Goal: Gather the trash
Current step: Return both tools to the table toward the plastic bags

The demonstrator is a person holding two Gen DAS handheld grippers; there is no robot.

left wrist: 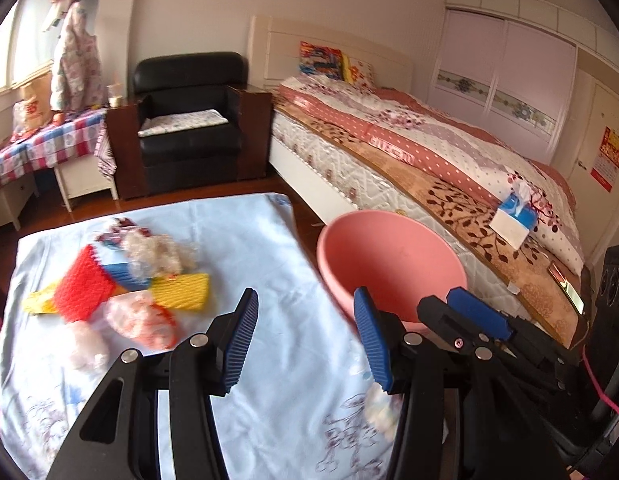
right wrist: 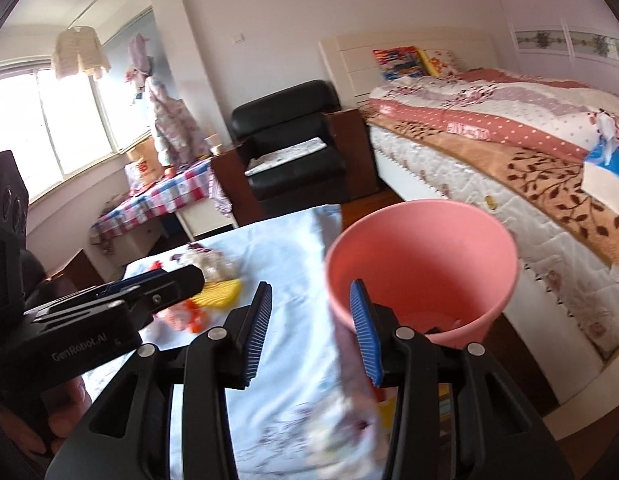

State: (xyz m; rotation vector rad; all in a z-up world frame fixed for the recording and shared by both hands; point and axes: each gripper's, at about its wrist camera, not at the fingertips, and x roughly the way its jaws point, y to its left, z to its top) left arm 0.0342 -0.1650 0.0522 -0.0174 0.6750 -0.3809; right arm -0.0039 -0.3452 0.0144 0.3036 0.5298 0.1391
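A pile of trash lies on the light blue cloth: a red foam net, a yellow foam net, crumpled clear plastic and pink-orange wrappers. A pink bin stands off the table's right edge; it also shows in the right wrist view. My left gripper is open and empty over the cloth, right of the pile. My right gripper is open and empty at the bin's left rim; it shows in the left wrist view. A small crumpled scrap lies near the cloth's right edge.
A bed with a blue tissue box runs along the right. A black armchair stands at the back, with a checkered table by the window at the left. Wood floor shows between table and bed.
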